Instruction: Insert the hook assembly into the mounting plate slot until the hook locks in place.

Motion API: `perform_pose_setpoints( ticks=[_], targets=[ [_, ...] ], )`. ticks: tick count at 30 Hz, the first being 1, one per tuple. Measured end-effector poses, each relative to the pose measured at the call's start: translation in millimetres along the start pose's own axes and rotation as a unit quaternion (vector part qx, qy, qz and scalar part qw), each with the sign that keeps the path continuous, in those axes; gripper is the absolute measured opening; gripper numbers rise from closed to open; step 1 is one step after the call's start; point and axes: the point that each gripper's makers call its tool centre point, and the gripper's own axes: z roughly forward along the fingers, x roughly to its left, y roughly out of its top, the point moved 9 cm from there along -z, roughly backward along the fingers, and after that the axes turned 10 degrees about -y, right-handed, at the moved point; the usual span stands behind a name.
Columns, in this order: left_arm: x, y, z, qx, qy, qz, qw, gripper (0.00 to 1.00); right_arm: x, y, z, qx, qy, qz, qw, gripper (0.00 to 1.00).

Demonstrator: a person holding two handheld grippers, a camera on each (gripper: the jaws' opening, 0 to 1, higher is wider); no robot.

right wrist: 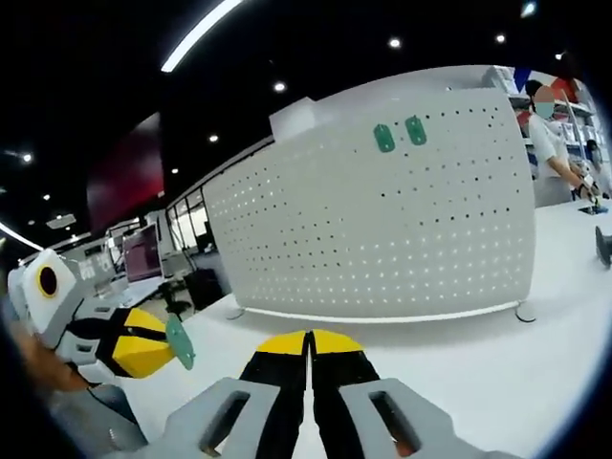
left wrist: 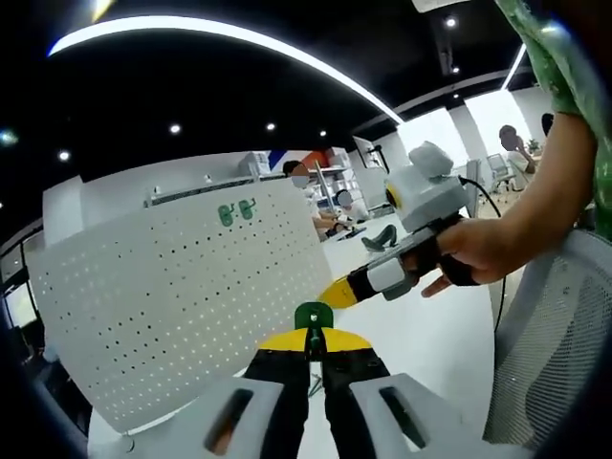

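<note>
White pegboard [left wrist: 182, 287] faces both; left gripper [left wrist: 313, 337] clamps green hook [left wrist: 311, 316], right gripper [right wrist: 310, 344] clenched, empty.

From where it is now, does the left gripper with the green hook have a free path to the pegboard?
Probably yes. The left gripper holds the green hook shut between its jaws, and the white pegboard stands ahead with nothing between them; the right gripper sits off to the side.

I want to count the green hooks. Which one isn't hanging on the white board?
The green hook pinched in the left gripper, away from the pegboard. The two other green hooks sit side by side near the board's top edge.
</note>
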Motion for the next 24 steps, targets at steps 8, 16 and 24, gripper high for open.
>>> perform_pose_setpoints(
  ticks=[8, 16, 24],
  targets=[
    [-1.9, 4.1, 1.4, -0.003, 0.001, 0.006, 1.0, 0.03, -7.2, 3.8, -1.8, -0.007, -0.001, 0.009, 0.9999, 0.0],
    [12.6, 12.4, -4.2, -0.016, 0.017, -0.007, 0.9997, 0.03, -8.0, 6.7, -3.2, -0.014, -0.007, 0.013, 0.9998, 0.0],
    [28.6, 30.5, -3.1, -0.021, 0.025, 0.005, 0.9994, 0.03, -6.7, 10.5, -4.2, -0.024, -0.011, 0.01, 0.9996, 0.0]
  ],
)
